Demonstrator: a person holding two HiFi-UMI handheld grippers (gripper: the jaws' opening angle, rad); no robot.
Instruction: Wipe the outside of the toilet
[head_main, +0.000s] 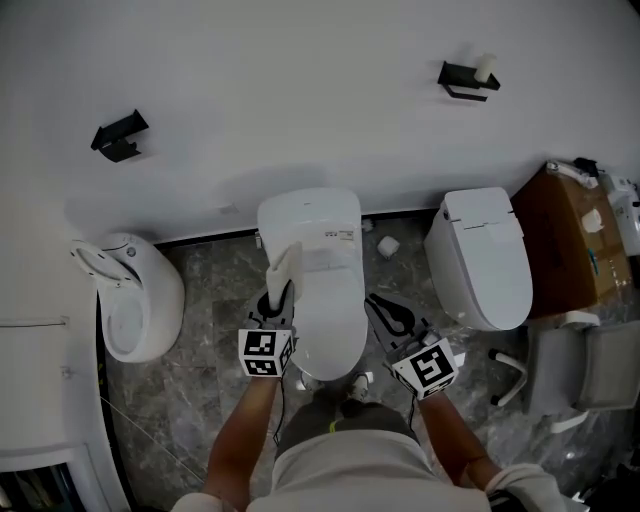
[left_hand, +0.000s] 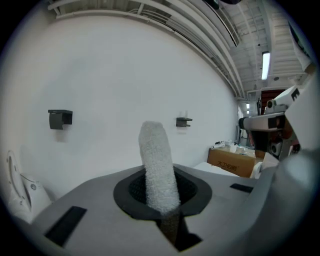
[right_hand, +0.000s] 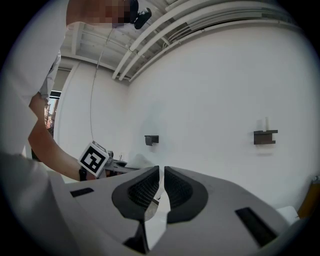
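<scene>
The white toilet (head_main: 325, 300) stands against the wall right in front of me, lid down. My left gripper (head_main: 277, 299) is at its left side, shut on a white fluffy cloth (head_main: 285, 266) that sticks up past the jaws beside the tank. In the left gripper view the cloth (left_hand: 157, 160) rises upright from between the dark pads of the left gripper (left_hand: 161, 194). My right gripper (head_main: 386, 309) hovers over the floor just right of the bowl, apart from it. In its own view the right gripper (right_hand: 161, 187) is shut with nothing in its jaws.
A second toilet (head_main: 486, 262) stands to the right, a low white fixture (head_main: 135, 297) to the left. A cardboard box (head_main: 572, 240) and a chair (head_main: 590, 368) crowd the far right. A paper roll (head_main: 388, 245) lies on the floor. Black holders (head_main: 120, 135) (head_main: 467, 78) hang on the wall.
</scene>
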